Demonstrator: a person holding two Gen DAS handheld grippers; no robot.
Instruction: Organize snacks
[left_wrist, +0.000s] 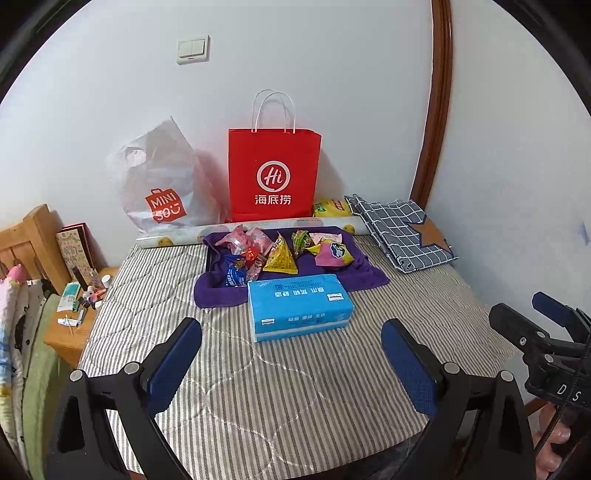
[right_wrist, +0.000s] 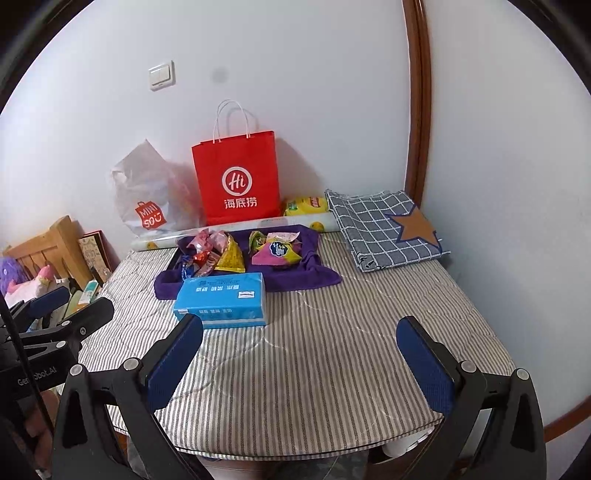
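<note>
Several snack packets lie on a purple cloth (left_wrist: 364, 278) (right_wrist: 314, 277) at the back of the striped table (left_wrist: 258, 387) (right_wrist: 314, 350): a yellow triangular pack (left_wrist: 281, 258) (right_wrist: 231, 258), a pink and yellow pack (left_wrist: 334, 253) (right_wrist: 275, 253), a green pack (left_wrist: 301, 240), red and blue packs (left_wrist: 240, 264) (right_wrist: 195, 260). A blue tissue box (left_wrist: 299, 304) (right_wrist: 221, 299) lies in front of them. My left gripper (left_wrist: 291, 343) is open and empty, above the table's near half. My right gripper (right_wrist: 299, 347) is open and empty, to its right.
A red paper bag (left_wrist: 274, 173) (right_wrist: 236, 177) and a MINISO plastic bag (left_wrist: 162, 181) (right_wrist: 147, 192) stand against the wall. A roll (left_wrist: 251, 229) lies behind the cloth, a checked cloth (left_wrist: 400, 229) (right_wrist: 384, 225) at back right. A cluttered wooden nightstand (left_wrist: 66, 339) stands at left.
</note>
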